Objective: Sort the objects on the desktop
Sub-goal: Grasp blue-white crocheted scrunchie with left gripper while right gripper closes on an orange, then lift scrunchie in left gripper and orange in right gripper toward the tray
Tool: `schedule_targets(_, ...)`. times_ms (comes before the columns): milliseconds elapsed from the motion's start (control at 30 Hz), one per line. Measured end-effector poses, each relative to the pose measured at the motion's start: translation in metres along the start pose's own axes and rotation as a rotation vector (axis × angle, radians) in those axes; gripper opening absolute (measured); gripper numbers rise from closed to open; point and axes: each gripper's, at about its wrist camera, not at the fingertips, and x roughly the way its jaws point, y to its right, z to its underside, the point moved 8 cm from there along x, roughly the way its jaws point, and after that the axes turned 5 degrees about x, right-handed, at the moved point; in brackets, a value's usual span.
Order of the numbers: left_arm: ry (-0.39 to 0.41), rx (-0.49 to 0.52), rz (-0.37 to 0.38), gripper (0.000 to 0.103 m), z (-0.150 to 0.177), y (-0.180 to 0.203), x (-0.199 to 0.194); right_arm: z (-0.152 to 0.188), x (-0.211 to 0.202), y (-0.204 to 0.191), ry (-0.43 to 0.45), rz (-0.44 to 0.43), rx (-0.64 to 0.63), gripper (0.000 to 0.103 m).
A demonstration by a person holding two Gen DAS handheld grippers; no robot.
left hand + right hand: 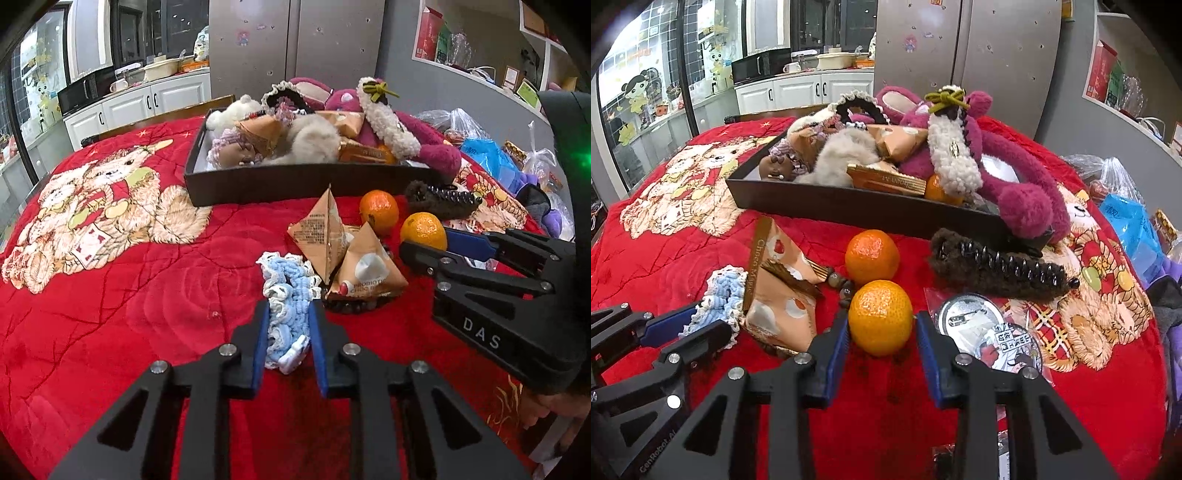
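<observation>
Blue-white crocheted scrunchie (287, 314), flat on table; two oranges (880, 318), upright, beside triangular snack packets (334, 243); black tray (827, 201), full.

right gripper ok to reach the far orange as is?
Probably not directly. The right gripper straddles the near orange, jaws open, and the far orange sits right behind it. Nothing else blocks it.

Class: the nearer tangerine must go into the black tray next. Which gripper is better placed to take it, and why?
Right. The right gripper is open with its fingers either side of the nearer tangerine. The left gripper already straddles the blue scrunchie.
</observation>
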Motion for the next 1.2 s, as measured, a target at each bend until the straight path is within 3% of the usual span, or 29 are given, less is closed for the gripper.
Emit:
schedule_targets(133,0.027,0.004,-0.01,0.021,-0.006,0.0,-0.01,-0.004,-0.008,-0.003,0.023,-0.005,-0.003,0.037)
schedule_targets(200,0.041,-0.001,-0.013,0.013,-0.011,-0.002,-0.016,-0.006,-0.013,-0.004,0.036,-0.005,-0.007,0.037)
schedule_targets(633,0.085,-0.018,-0.031,0.008,-0.027,-0.008,-0.036,-0.025,-0.044,-0.011,0.119,-0.021,0.006,0.037)
schedule_targets(967,0.046,-0.014,-0.024,0.004,-0.016,-0.008,-0.02,-0.022,-0.044,-0.009,0.115,-0.03,0.013,0.037)
schedule_targets(1200,-0.036,-0.04,-0.018,0.005,0.005,-0.014,0.004,-0.017,-0.038,-0.008,0.094,-0.034,0.015,0.036)
